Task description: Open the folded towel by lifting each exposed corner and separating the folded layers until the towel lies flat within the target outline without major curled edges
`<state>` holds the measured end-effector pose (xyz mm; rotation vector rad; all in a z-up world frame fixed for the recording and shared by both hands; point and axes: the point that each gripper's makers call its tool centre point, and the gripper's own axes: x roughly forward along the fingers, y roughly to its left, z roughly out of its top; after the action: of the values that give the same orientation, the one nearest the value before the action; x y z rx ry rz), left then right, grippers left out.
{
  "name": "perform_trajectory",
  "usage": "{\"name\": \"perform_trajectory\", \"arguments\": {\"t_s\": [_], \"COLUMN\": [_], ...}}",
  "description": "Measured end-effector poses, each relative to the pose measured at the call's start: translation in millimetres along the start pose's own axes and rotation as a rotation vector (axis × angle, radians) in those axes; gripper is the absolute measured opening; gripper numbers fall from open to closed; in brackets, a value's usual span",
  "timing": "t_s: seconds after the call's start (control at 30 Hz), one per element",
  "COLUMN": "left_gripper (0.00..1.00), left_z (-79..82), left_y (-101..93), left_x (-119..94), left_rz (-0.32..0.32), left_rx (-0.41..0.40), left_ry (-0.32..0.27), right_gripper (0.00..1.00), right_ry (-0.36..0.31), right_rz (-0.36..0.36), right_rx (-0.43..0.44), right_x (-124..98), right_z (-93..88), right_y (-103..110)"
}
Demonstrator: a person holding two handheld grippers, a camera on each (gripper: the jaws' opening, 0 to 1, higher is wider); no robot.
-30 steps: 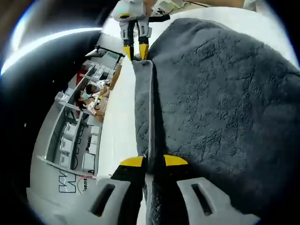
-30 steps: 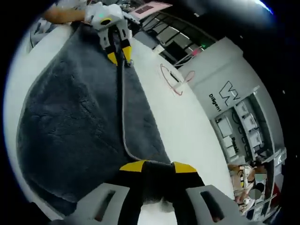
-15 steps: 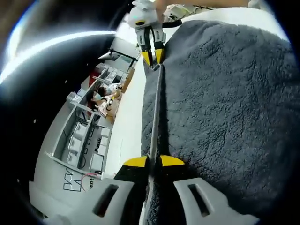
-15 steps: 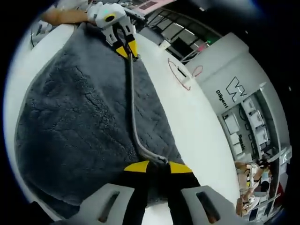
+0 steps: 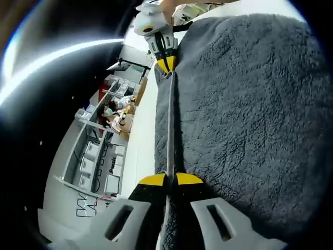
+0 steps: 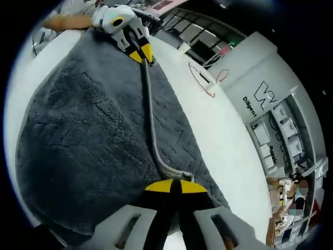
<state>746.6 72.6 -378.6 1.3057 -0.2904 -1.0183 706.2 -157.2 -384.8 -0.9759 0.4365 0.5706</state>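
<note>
Two hand-held grippers clamp the same hemmed edge of the grey towel (image 5: 244, 104), one at each end. In the left gripper view the left hand-held gripper (image 5: 170, 179) sits at the bottom centre of the frame, its yellow-tipped jaws pressed together on the towel's hem, and the right hand-held gripper (image 5: 165, 63) shows at the upper centre, likewise closed on the far end of that edge. The right gripper view mirrors this: the right hand-held gripper (image 6: 174, 186) at the bottom centre pinches the hem, and the left hand-held gripper (image 6: 141, 53) at the upper left holds the other corner.

Between them the edge runs as a fairly taut line, and the rest of the towel spreads over the white worktop (image 6: 218, 125), filling the right of the left gripper view and the left of the right gripper view. A red outline mark (image 6: 203, 83) lies on the worktop at the upper right of the right gripper view, apart from the towel.

By its look the towel is thick, fluffy and limp, so it will likely sag and drag rather than hold a shape. The stitched hem near the corners seems the firmest place to hold, since the pile alone could slip out of the jaws.
</note>
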Motion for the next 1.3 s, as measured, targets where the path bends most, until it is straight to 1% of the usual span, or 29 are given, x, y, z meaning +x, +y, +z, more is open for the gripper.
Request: {"name": "perform_trajectory", "arguments": {"t_s": [0.03,0.07,0.1,0.13,0.2,0.3,0.37,0.4,0.47,0.5,0.57,0.6,0.73,0.77,0.8,0.83,0.87,0.9,0.93,0.97,1.03,1.1,1.13,1.17,1.2,1.3], "left_gripper": [0.05,0.05,0.05,0.05,0.05,0.05,0.05,0.05,0.05,0.05,0.05,0.05,0.05,0.05,0.05,0.05,0.05,0.05,0.05,0.05,0.05,0.05,0.05,0.05,0.05,0.05], "left_z": [1.2,0.8,0.9,1.1,2.2,3.7,3.9,4.0,1.0,-0.5,-0.1,0.0,-1.7,-1.1,-1.0,-3.4,-3.5,-2.9,-2.4,-1.7,-0.7,-2.6,-2.7,-1.9,-1.4,0.1], "left_y": [-0.7,-0.4,-0.2,-0.6,-1.5,-2.8,-2.8,-2.9,-1.7,-1.3,-1.5,-1.6,-0.8,-1.1,-1.1,-0.2,-0.2,-0.4,-0.6,-0.9,-1.4,-0.5,-0.4,-0.7,-0.8,-1.4], "left_x": [-1,-1,-2,-2,-3,-4,-4,-4,-3,-2,-3,-3,-2,-3,-3,-2,-2,-2,-2,-3,-3,-2,-2,-3,-3,-4], "left_rz": [0.002,0.002,0.005,0.005,0.004,0.007,0.01,0.01,0.011,0.012,0.014,0.015,0.017,0.017,0.016,0.017,0.017,0.017,0.018,0.018,0.018,0.018,0.018,0.018,0.018,0.02], "left_rx": [-0.004,-0.022,-0.045,-0.051,-0.037,-0.02,-0.022,-0.025,-0.031,-0.037,-0.034,-0.033,-0.039,-0.038,-0.038,-0.042,-0.041,-0.04,-0.037,-0.034,-0.033,-0.04,-0.042,-0.043,-0.04,-0.031], "left_ry": [0.004,0.003,0.004,0.001,-0.003,0.006,0.006,0.005,0.003,0.003,0.003,0.004,0.005,0.004,0.004,0.005,0.006,0.006,0.008,0.009,0.009,0.008,0.007,0.007,0.007,0.01], "right_gripper": [0.13,0.18,0.19,0.18,0.16,0.17,0.16,0.14,0.06,0.02,0.02,0.02,0.01,0.01,0.01,0.01,0.0,0.0,0.0,0.0,0.0,0.0,0.0,0.0,0.0,0.0], "right_ry": [-0.006,-0.005,-0.002,-0.005,-0.017,-0.023,-0.022,-0.024,-0.025,-0.027,-0.029,-0.029,-0.032,-0.027,-0.022,-0.021,-0.021,-0.039,-0.032,-0.022,-0.011,-0.005,-0.004,-0.044,-0.052,-0.057], "right_rz": [-0.044,-0.073,-0.082,-0.062,-0.052,-0.06,-0.061,-0.056,-0.033,-0.013,-0.021,-0.021,-0.018,-0.014,-0.01,-0.013,-0.015,-0.012,-0.003,-0.003,-0.005,-0.019,-0.021,0.016,0.027,0.027], "right_rx": [0.003,-0.024,-0.028,-0.003,0.036,0.025,0.024,0.021,0.028,0.03,0.015,0.045,0.051,0.046,0.02,0.021,0.06,0.086,0.068,0.023,0.009,0.007,0.012,0.093,0.103,0.09], "right_x": [1,3,5,7,8,7,7,7,8,10,10,10,10,9,9,9,12,13,13,9,4,-5,-6,-12,-13,-22], "right_z": [2.5,3.0,2.5,2.4,2.7,2.1,1.6,1.6,1.3,0.5,1.0,0.1,-0.6,-0.7,-0.6,0.2,-0.8,-0.3,-5.3,-3.7,-1.6,5.7,6.9,18.6,20.7,30.3], "right_y": [-6,-11,-12,-8,-7,-7,-7,-6,-1,5,3,4,2,2,1,1,-5,-6,-8,-7,-6,-6,-6,6,8,13]}}
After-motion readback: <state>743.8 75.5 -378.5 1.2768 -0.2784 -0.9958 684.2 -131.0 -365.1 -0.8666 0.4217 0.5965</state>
